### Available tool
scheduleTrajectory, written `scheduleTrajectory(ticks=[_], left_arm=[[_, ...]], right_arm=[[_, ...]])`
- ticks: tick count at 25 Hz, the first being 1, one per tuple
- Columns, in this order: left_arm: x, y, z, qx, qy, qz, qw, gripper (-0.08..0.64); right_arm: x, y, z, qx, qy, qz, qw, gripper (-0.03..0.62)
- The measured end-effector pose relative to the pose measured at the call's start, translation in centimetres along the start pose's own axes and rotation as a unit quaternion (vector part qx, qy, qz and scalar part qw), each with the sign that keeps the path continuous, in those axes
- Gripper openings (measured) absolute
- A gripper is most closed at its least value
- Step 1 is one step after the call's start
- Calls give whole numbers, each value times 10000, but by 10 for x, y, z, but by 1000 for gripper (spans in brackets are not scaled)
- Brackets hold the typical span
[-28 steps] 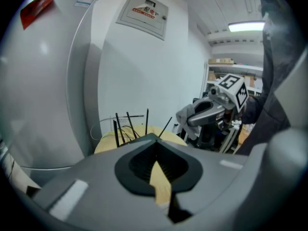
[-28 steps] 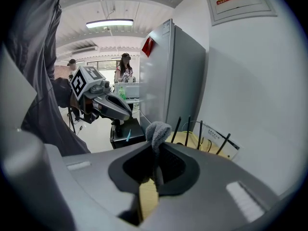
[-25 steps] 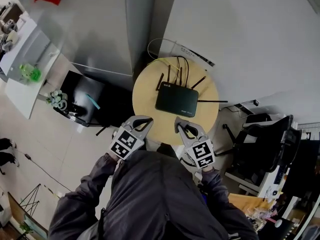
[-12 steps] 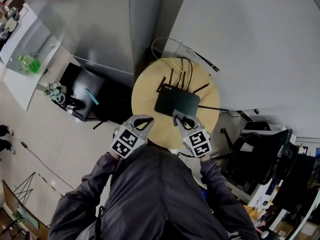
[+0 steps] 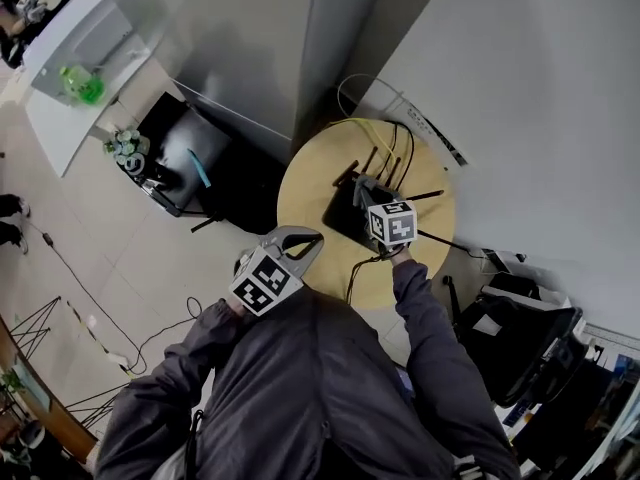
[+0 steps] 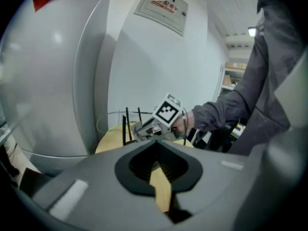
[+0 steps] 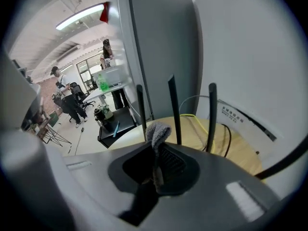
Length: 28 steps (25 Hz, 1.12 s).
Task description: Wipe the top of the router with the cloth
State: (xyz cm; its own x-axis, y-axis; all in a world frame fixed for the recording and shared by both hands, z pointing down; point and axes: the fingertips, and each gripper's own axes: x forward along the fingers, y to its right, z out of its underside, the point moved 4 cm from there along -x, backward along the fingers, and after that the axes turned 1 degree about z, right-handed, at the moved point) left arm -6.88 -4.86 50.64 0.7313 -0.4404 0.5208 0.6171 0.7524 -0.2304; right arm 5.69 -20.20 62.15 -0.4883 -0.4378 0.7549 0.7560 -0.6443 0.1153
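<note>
Right gripper view shows the right claw (image 7: 156, 163) pressed together on the cloth (image 7: 157, 129), with a grey tuft standing past its tips. We judge it is pinched by one edge so that the rest is free to rub the router (image 5: 343, 211), which lies flat under this claw. Three aerials (image 7: 173, 110) stand upright just beyond the tips, so the claw is over the router's top and faces its back edge. We cannot tell whether the cloth touches the top.

Our left claw (image 5: 312, 240) is pressed together on nothing. It hangs at the near rim of the bench (image 5: 305, 183), well apart from the right claw, probably to stay clear of the wipe.

The router's aerials point up. Its long axis seems to run across the right claw's line, so sideways strokes would follow its length.
</note>
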Motion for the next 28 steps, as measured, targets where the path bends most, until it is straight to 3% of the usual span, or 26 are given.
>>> scheduleTrajectory(ticks=[6, 12, 18, 28], left_arm=[[-2, 1, 10, -354, -7, -218, 9991, 0], [1, 4, 15, -511, -9, -252, 9984, 0], [-2, 3, 18, -551, -46, -221, 9982, 0], [1, 2, 16, -354, -78, -1, 9993, 0]], right_arm=[[59, 20, 13, 505, -866, 61, 9949, 21], [84, 25, 22, 773, -1277, 57, 9888, 21], [85, 24, 24, 658, -1382, 141, 9881, 23], [62, 52, 46, 956, -1366, 373, 9853, 23]])
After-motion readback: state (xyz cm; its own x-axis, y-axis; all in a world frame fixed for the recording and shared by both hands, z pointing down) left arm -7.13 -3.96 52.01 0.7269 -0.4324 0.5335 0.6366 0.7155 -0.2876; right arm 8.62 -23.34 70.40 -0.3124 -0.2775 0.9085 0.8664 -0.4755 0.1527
